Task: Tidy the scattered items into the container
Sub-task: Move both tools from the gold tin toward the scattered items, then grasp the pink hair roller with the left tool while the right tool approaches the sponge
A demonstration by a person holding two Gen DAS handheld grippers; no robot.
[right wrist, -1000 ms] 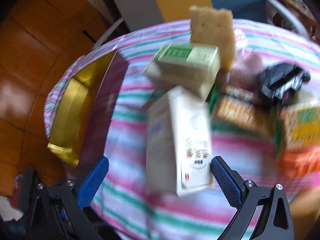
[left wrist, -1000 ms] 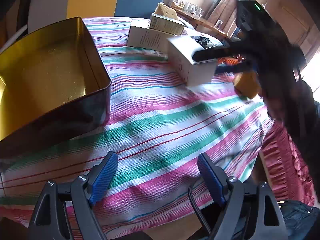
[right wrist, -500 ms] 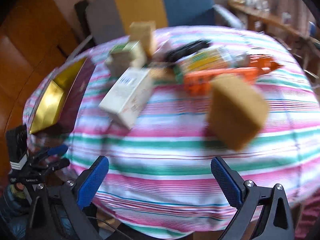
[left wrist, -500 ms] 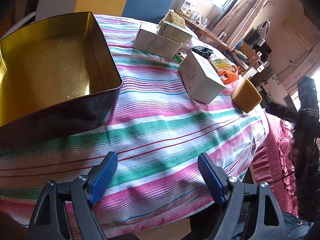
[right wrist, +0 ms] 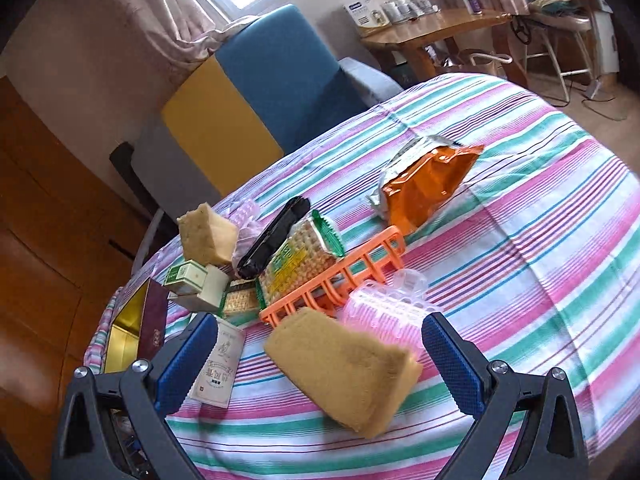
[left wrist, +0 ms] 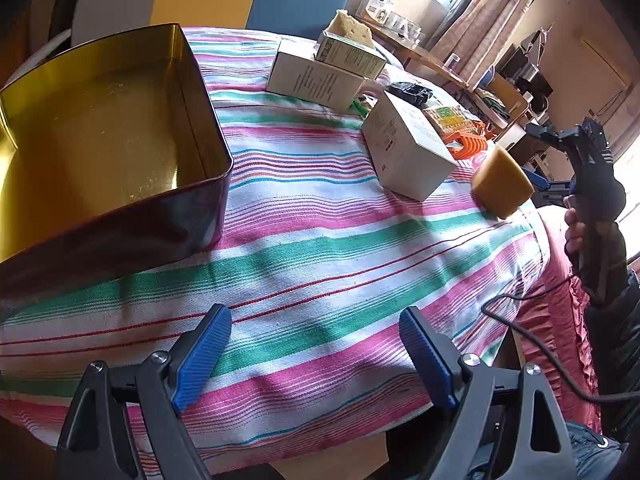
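A gold tin (left wrist: 208,92) with dark outer walls stands empty at the left of the striped table. My left gripper (left wrist: 314,320) hovers over bare cloth near the front edge, its jaws opening, nothing between them. A white box (left wrist: 408,148) and a yellow sponge (left wrist: 503,186) lie to the right. In the right wrist view that yellow sponge (right wrist: 344,364) lies just ahead, between the spread fingers of my right gripper (right wrist: 320,328), whose pads are clear of it. The tin (right wrist: 128,320) shows far left.
Behind the sponge lie pink plastic rollers (right wrist: 384,300), an orange rack (right wrist: 340,276), a cracker pack (right wrist: 300,264), a black item (right wrist: 272,240), an orange pouch (right wrist: 424,188), a second sponge (right wrist: 206,234) and a green box (right wrist: 186,276). A hand (left wrist: 576,232) holds the right gripper beyond the table's right edge.
My right gripper has swung away from the white box to the right and now faces the yellow sponge. The left gripper's view has hardly shifted.
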